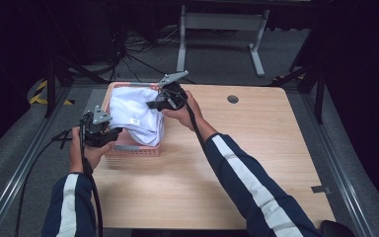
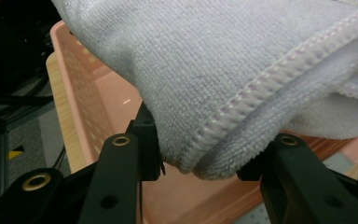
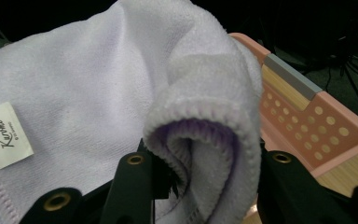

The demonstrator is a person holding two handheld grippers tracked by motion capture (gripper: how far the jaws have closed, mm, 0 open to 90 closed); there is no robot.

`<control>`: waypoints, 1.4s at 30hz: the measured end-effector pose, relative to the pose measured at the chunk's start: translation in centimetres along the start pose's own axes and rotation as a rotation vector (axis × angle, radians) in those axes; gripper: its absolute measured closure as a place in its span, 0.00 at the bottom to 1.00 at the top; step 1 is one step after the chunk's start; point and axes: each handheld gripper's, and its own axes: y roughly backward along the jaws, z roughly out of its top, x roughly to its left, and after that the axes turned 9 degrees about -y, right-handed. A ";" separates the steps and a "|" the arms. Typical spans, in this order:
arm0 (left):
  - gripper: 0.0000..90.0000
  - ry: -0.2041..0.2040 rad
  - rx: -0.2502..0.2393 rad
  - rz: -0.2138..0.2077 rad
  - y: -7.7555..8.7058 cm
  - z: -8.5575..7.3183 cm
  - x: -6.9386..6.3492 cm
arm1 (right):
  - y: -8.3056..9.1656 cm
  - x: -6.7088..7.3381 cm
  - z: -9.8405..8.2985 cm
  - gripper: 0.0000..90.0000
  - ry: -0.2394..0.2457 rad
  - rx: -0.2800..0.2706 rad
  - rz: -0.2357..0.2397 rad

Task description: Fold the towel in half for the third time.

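A white towel (image 1: 135, 116) with a small label hangs over a pink perforated basket (image 1: 128, 149) at the table's left. My left gripper (image 1: 107, 132) is shut on the towel's near-left edge; in the left gripper view the stitched hem (image 2: 223, 126) is pinched between the jaws (image 2: 200, 163). My right gripper (image 1: 155, 104) is shut on the towel's right side. In the right gripper view a rolled fold of towel (image 3: 200, 140) is clamped between the jaws, with the label (image 3: 2, 135) at left. The basket's inside is mostly hidden under the cloth.
The basket rim (image 3: 307, 116) and its wall (image 2: 88, 107) lie just below the towel. The wooden table (image 1: 246, 148) stretches to the right, with a round grommet (image 1: 232, 98) near its far edge. A metal stand (image 1: 222, 29) and cables lie on the floor beyond.
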 end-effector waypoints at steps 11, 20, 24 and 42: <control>0.68 0.034 0.084 0.015 -1.7 -1.1 0.8 | -3.0 0.3 -0.8 0.71 -0.028 0.024 -0.015; 0.54 0.036 0.158 0.026 -3.2 -1.6 -0.2 | -4.0 0.1 -2.2 0.56 -0.013 0.103 -0.092; 0.40 0.093 0.142 0.015 -3.2 -2.0 -0.1 | -4.0 -0.3 -2.7 0.48 0.011 0.138 -0.118; 0.25 0.034 -0.132 -0.073 0.9 -0.8 -5.0 | 1.8 -0.4 -4.9 0.41 0.088 0.120 -0.059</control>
